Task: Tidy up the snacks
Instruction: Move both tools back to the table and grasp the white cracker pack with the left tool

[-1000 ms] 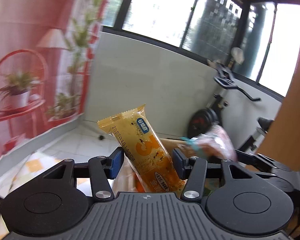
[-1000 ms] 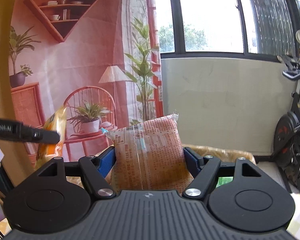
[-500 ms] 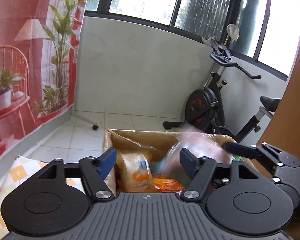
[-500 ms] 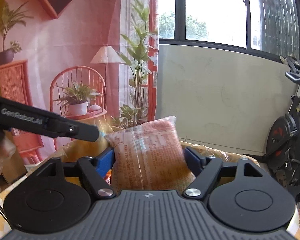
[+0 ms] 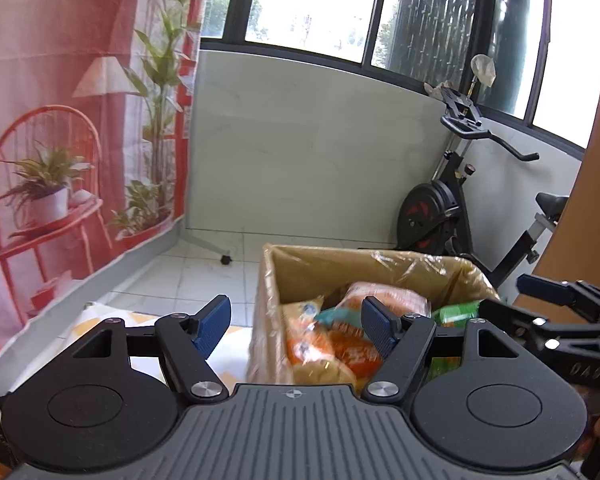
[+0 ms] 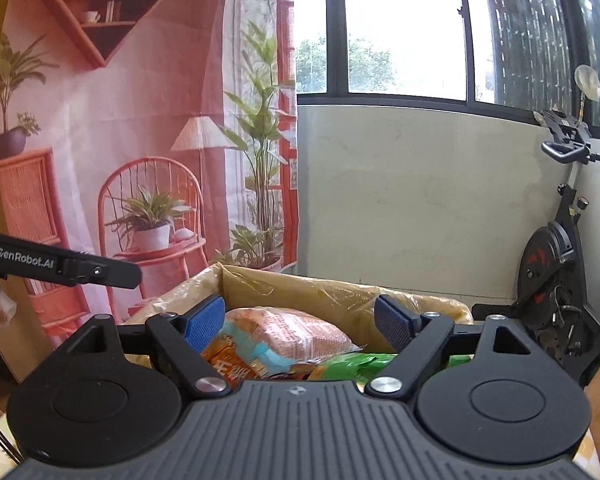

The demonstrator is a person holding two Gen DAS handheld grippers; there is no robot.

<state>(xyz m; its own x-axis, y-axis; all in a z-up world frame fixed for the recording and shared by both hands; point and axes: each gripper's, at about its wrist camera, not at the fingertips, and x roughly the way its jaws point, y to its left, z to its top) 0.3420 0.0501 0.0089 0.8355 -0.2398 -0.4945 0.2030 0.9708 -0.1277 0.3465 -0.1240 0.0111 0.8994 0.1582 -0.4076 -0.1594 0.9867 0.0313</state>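
Note:
A cardboard box [image 5: 320, 268] lined with clear plastic holds several snack packs. In the left wrist view the orange-yellow bar pack [image 5: 306, 336] lies inside beside the pink-orange pack [image 5: 384, 294] and a green pack [image 5: 456, 312]. My left gripper [image 5: 296, 326] is open and empty above the box's near left corner. In the right wrist view the box [image 6: 300, 286] shows the pink-orange pack [image 6: 296, 328] lying on top, with the green pack [image 6: 352, 362] beside it. My right gripper [image 6: 300, 324] is open and empty just above the box.
A checked cloth [image 5: 112, 316] lies left of the box. An exercise bike [image 5: 456, 208] stands behind the box by the white wall. A printed red backdrop [image 6: 112, 140] hangs at the left. A brown panel [image 5: 592, 184] rises at the right.
Both grippers opened and let go of their packs. The orange-yellow bar and the pink-orange pack dropped into the box. Both grippers now sit empty above it.

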